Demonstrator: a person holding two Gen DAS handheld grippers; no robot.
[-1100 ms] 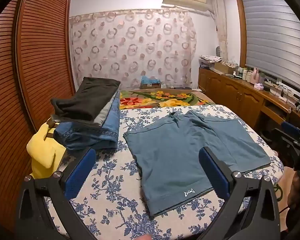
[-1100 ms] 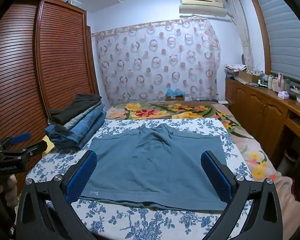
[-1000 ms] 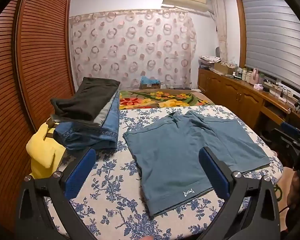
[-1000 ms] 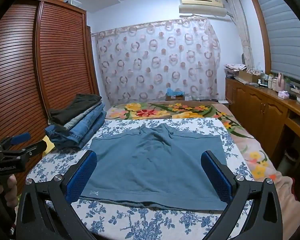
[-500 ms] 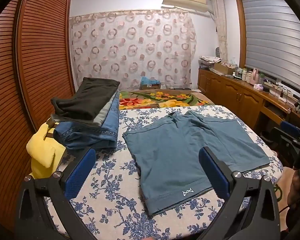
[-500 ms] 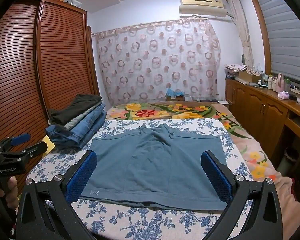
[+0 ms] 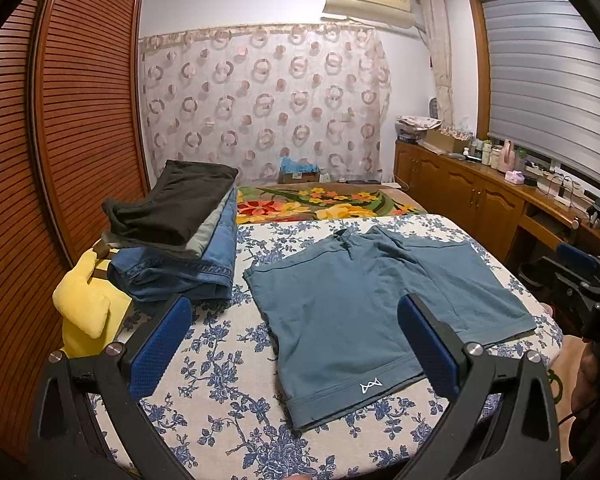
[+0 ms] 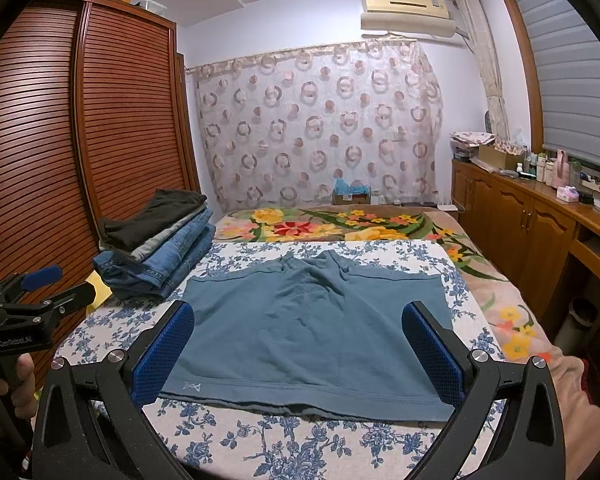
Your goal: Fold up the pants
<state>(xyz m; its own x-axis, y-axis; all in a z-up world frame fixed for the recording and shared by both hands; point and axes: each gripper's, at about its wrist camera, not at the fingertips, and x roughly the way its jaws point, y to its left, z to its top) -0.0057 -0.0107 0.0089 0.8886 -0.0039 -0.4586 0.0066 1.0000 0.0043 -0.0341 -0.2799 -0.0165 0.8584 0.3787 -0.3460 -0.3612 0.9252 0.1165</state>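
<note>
The shorts' (image 8: 312, 332) near corners hide behind blue pads (image 8: 164, 354). They lie flat, teal, unfolded on the bed (image 8: 260, 440); both hand-held grippers (image 7: 296, 344) (image 8: 300, 354) gape wide, empty.

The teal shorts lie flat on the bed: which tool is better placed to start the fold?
Probably the left tool: it hangs open nearest the shorts' logo-side hem corner. The right tool, also open, faces the hem's middle, so neither corner is close.
</note>
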